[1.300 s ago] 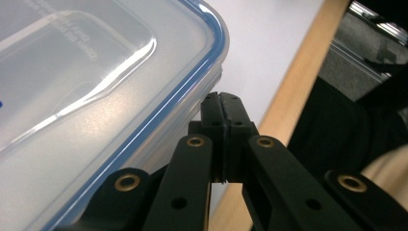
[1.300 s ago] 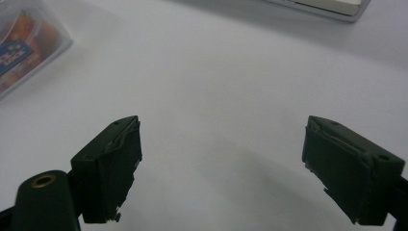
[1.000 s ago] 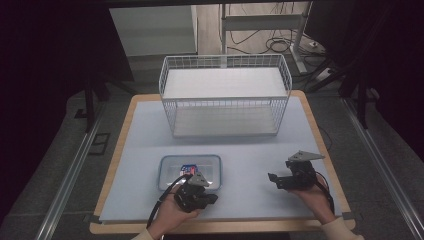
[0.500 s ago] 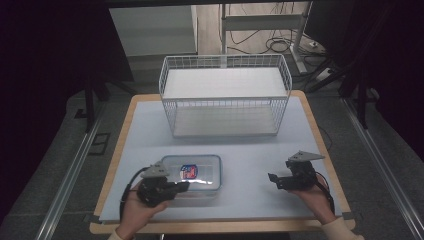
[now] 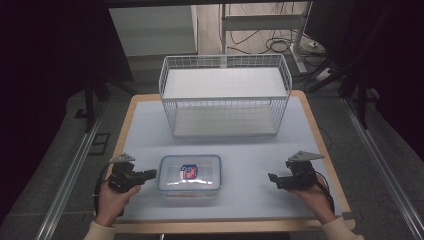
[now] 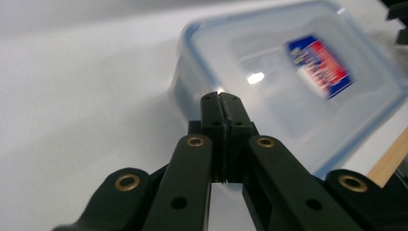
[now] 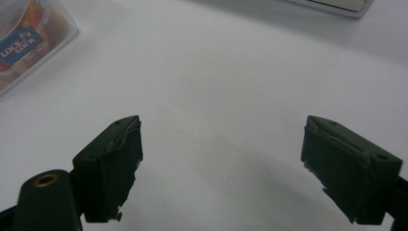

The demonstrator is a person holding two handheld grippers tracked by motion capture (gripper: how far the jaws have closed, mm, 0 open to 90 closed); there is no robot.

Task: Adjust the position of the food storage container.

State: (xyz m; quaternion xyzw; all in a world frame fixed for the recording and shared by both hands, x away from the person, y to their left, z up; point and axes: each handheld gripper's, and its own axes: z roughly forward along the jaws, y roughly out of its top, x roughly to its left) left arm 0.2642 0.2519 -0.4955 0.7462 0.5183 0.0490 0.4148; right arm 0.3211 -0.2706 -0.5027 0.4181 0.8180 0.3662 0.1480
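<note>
A blue label (image 7: 18, 48) at the upper left of the right gripper view read "LOCK LOCK" in white letters; it stood on the clear box (image 7: 33, 36). A smaller line beneath it was too blurred to read. In the high view and the left gripper view the same label was illegible.

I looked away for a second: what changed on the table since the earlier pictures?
The left gripper, jaws shut and empty, swung from in front of the clear lidded box out to its left side, tips pointing at it. The box, wire basket and open right gripper stayed put.
</note>
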